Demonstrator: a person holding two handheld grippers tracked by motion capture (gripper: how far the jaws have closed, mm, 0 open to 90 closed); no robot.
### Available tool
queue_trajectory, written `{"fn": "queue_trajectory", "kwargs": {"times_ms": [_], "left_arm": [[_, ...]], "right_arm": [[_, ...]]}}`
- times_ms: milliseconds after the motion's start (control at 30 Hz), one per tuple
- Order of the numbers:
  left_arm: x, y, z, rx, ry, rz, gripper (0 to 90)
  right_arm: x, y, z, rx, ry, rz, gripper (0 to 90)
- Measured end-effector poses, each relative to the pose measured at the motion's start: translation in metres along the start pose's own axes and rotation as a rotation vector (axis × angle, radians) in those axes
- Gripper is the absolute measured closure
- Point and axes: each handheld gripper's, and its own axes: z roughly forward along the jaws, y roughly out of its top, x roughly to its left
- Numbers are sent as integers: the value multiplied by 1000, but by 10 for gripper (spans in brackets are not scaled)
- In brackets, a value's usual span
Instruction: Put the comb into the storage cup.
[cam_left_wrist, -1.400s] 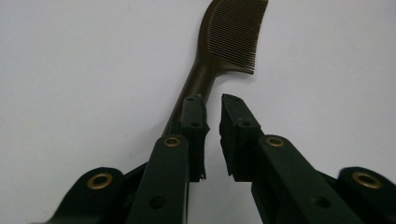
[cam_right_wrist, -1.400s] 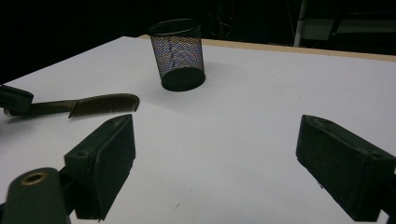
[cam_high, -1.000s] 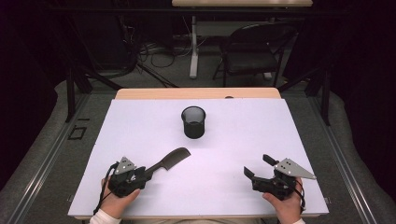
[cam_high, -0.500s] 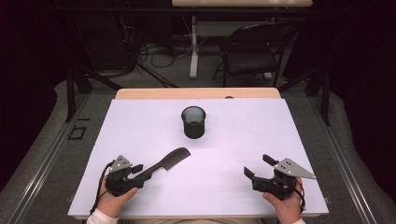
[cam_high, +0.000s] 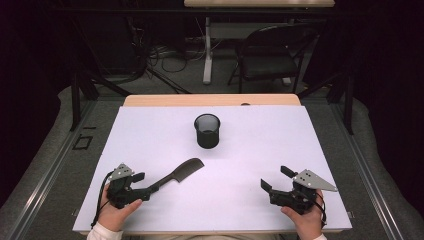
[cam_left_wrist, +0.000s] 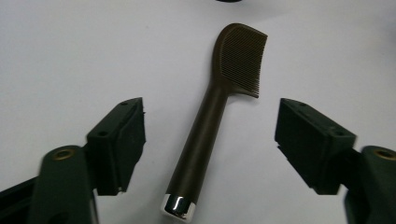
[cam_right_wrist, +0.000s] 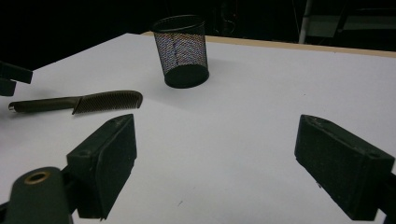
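Here, my left fingers: the pads (cam_left_wrist: 122, 140) stand apart on either side of the comb's handle, touching nothing; the jaws have just been opening, and the handle lies loose between them.
My left gripper (cam_high: 141, 186): low over the near left corner of the table, pointing up and right along the comb, my hand wrapped round its body.
Comb (cam_left_wrist: 205, 126): dark brown, flat on the white surface, its silver-capped handle end nearest my left gripper, its toothed head farther out. From above, the comb (cam_high: 180, 175) runs diagonally from my left gripper toward the middle of the table.
My right fingers: the pads (cam_right_wrist: 109, 156) are spread wide with bare table between them, gripping nothing.
My right gripper (cam_high: 276, 181): near the front right corner, resting in my hand, jaws aimed left and slightly away from me, well apart from the comb.
Mesh cup (cam_high: 207, 130): black wire, upright, open mouth up, standing past the comb's head toward the far middle of the table, apart from it.
Table (cam_high: 300, 145): white top with a wooden strip along its far edge.
Beyond: a dark folding chair (cam_high: 272, 55) on the floor behind the table.
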Motion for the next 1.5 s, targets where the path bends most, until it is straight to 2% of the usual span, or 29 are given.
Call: {"fn": "queue_trajectory", "kwargs": {"times_ms": [133,267,367,467,600,767,1067,1267,1500], "left_arm": [[-1,3,0,-2,-10,-1,156],[-1,6,0,27,-5,7,90],[-1,8,-1,31,-8,12,63],[-1,12,-4,16,-6,31,54],[-2,18,-6,24,-3,67,44],[-3,24,-7,38,3,84,12],[-3,36,-8,71,-22,97,4],[-4,44,-8,123,-9,135,5],[-4,51,-9,187,-5,155,5]], "right_arm": [[0,0,1,-2,4,4,128],[1,0,1,-2,6,4,128],[0,0,1,1,6,7,128],[0,-1,2,-6,7,13,128],[0,-1,1,1,7,18,128],[0,-1,2,5,8,17,128],[-1,-2,2,-2,11,26,128],[-2,-2,2,2,11,30,128],[-2,-2,2,5,12,38,128]]}}
